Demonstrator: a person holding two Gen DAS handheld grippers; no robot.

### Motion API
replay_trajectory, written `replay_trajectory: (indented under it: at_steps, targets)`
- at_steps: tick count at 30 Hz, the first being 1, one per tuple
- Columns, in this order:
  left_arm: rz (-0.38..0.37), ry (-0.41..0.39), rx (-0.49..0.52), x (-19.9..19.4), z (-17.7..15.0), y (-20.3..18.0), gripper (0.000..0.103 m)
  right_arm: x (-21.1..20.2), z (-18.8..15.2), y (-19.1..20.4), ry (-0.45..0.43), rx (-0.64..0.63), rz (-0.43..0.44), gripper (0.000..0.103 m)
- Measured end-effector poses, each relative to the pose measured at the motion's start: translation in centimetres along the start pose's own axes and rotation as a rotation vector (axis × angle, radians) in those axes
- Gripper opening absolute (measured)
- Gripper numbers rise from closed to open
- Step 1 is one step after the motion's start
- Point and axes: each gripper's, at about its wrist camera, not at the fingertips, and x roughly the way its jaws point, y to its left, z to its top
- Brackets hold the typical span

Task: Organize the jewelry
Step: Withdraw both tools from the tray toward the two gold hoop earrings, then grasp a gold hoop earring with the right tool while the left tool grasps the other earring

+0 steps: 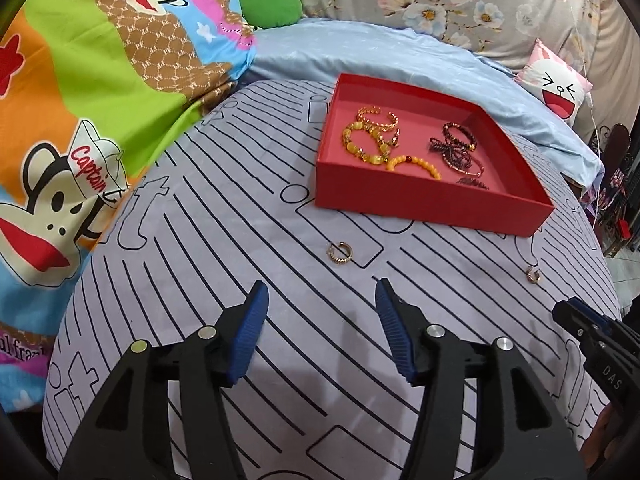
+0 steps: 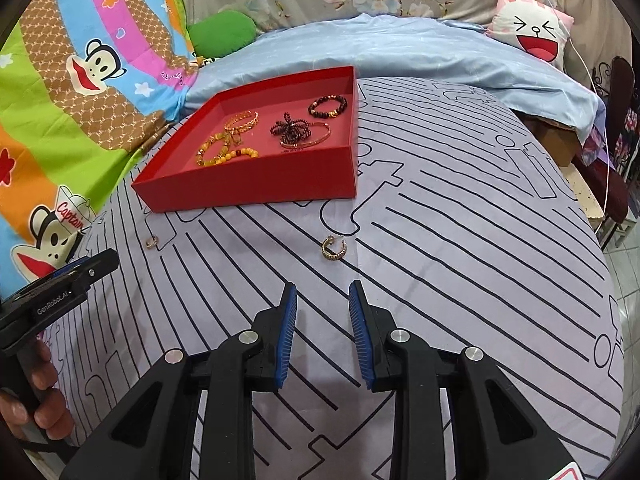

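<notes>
A red tray (image 1: 432,204) (image 2: 248,184) lies on the striped grey sheet and holds yellow bead bracelets (image 1: 364,140) (image 2: 224,154) and dark red bead bracelets (image 1: 456,148) (image 2: 292,128). Two gold hoop earrings lie on the sheet in front of it. One earring (image 1: 340,253) (image 2: 152,242) lies just ahead of my left gripper (image 1: 320,292), which is open and empty. The other earring (image 1: 533,275) (image 2: 334,249) lies just ahead of my right gripper (image 2: 322,286), whose jaws stand narrowly apart with nothing between them. Each gripper also shows at the edge of the other's view.
A colourful cartoon blanket (image 1: 80,92) is piled to the left of the tray. Behind the tray are a light blue sheet (image 1: 360,48), a green cushion (image 2: 222,32) and a pink rabbit pillow (image 2: 532,32). The bed's edge drops off at the right (image 2: 600,240).
</notes>
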Motion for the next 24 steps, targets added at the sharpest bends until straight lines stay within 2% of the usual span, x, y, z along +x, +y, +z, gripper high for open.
replay_trajectory:
  at_steps: [3, 24]
  targets:
    - [0.005, 0.013, 0.001, 0.8, 0.0, -0.1, 0.054, 0.5, 0.2, 0.0, 0.002, 0.000, -0.003, 0.034]
    - [0.016, 0.050, 0.005, 5.6, 1.7, -1.3, 0.053, 4.3, 2.2, 0.6, 0.022, -0.020, -0.043, 0.032]
